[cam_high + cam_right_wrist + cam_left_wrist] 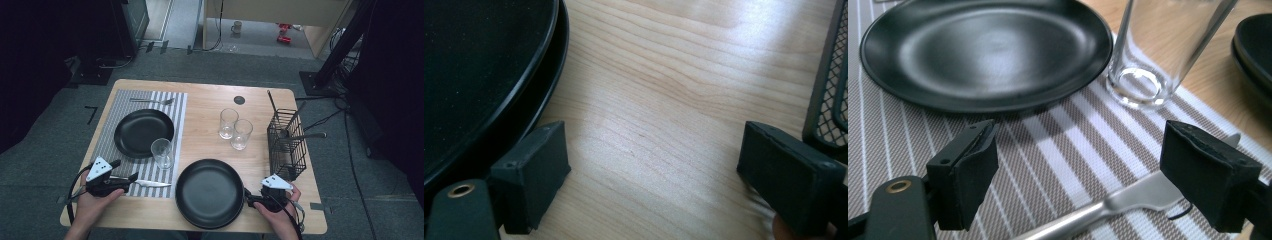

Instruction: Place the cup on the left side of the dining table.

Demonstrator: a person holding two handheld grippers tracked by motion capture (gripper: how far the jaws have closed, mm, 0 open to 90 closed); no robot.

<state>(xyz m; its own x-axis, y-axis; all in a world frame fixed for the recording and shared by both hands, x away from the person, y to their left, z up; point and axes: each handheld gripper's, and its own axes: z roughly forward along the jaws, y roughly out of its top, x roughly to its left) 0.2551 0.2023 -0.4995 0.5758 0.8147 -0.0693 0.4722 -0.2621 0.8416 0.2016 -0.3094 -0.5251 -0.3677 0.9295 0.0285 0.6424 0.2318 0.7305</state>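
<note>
left hand-held gripper over the knife, right hand-held gripper beside the near plate

left hand-held gripper [125, 178] sits low over the near edge of the striped placemat [107, 132], jaws spread wide with nothing pinched. in the left gripper view the knife [1128, 197] lies flat on the placemat between the two pads, blade running toward the right pad; whether that pad touches the blade i cannot tell. from the high view the knife [147, 183] lies along the placemat's near edge, blade tip pointing toward the near black plate [210, 194].

right hand-held gripper [248, 196] rests at the near right of the worktop [205, 102], jaws also spread, holding nothing. in the right gripper view its left pad sits just beside the rim of the near black plate [479, 75] (contact unclear), bare wood lies between the pads, and the wire cutlery basket [831, 90] shows at the right edge.

rest of the layout, high view: far black plate [144, 132] on the placemat, a fork [152, 101] beyond it, a drinking glass [162, 153] just beside that plate's near right rim. two more glasses [235, 129] stand together mid-worktop. the wire cutlery basket [286, 142] stands at the right with utensils in it.
</note>
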